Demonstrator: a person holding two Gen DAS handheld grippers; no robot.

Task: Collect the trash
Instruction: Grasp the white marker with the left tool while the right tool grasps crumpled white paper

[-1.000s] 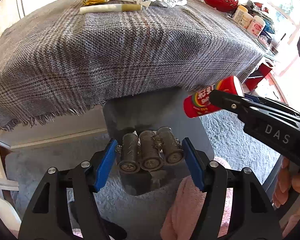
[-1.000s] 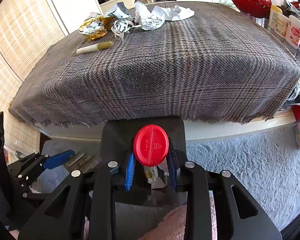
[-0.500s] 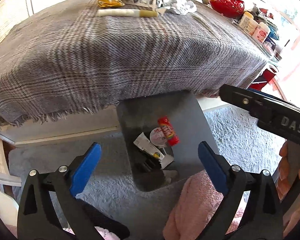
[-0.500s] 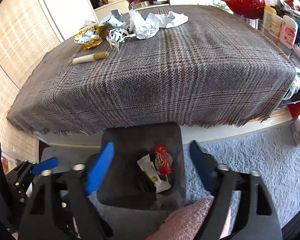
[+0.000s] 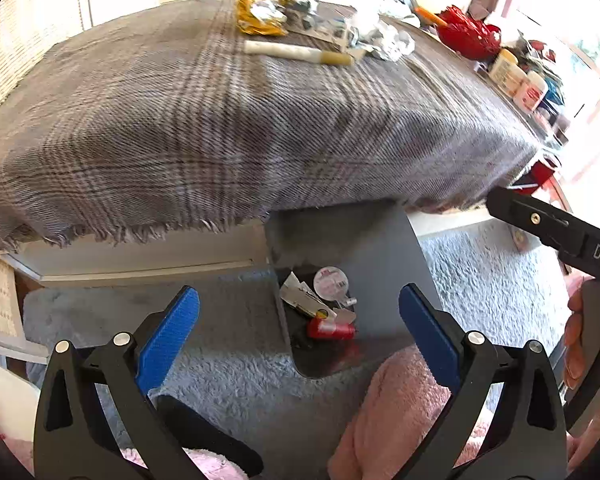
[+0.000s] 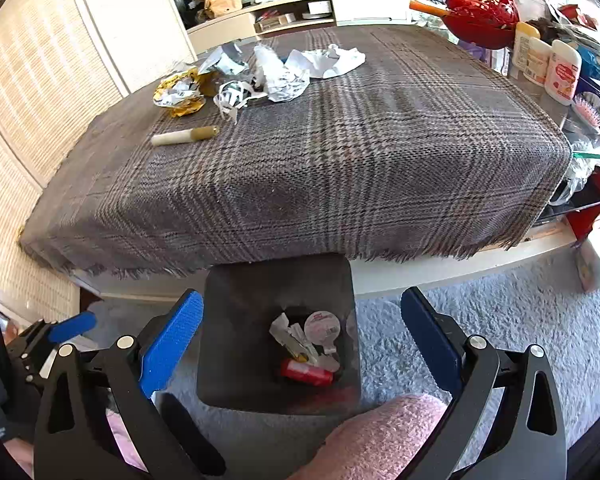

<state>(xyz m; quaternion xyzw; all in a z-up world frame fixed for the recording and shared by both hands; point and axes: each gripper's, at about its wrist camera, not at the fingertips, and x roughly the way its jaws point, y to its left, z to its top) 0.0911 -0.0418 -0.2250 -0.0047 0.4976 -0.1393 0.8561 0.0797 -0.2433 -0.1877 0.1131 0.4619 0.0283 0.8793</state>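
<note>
Bin (image 6: 278, 280), dark grey with a square mouth, stands on the shaggy grey rug (image 6: 480, 340) at lower centre of both views, its far edge tucked under the fringe of the plaid cloth (image 6: 340, 168).

Left gripper (image 5: 299, 334): jaws have just been opening and now stand wide apart, with nothing between the 2 blue pads. It hangs above the bin's near-left corner; the bin's contents show in the gap.

Right gripper (image 6: 301, 338): jaws have likewise just been opening, spread wide and empty, directly over the bin mouth. A hand (image 5: 588, 344) grips its handle at the right edge of the left view.

Inside the bin:
- red tube (image 6: 307, 372) lying on its side at the bottom
- round white lid (image 6: 323, 327) above it in frame
- crumpled white wrappers (image 6: 290, 334) to the left of the lid

Trash still on the cloth, upper left of the right view:
- yellow foil wrapper (image 6: 180, 94)
- cream stick with a tan end (image 6: 184, 135), lying alone, nearer than the rest
- shredded paper strips (image 6: 234, 98)
- crumpled white paper (image 6: 300, 66), several pieces touching in a loose heap

Upper right, off the cloth: red basket (image 6: 480, 16) and white bottles (image 6: 548, 64) on the crowded table edge.

Pink fuzzy fabric (image 6: 380, 436) fills the lower centre, just in front of the bin.
</note>
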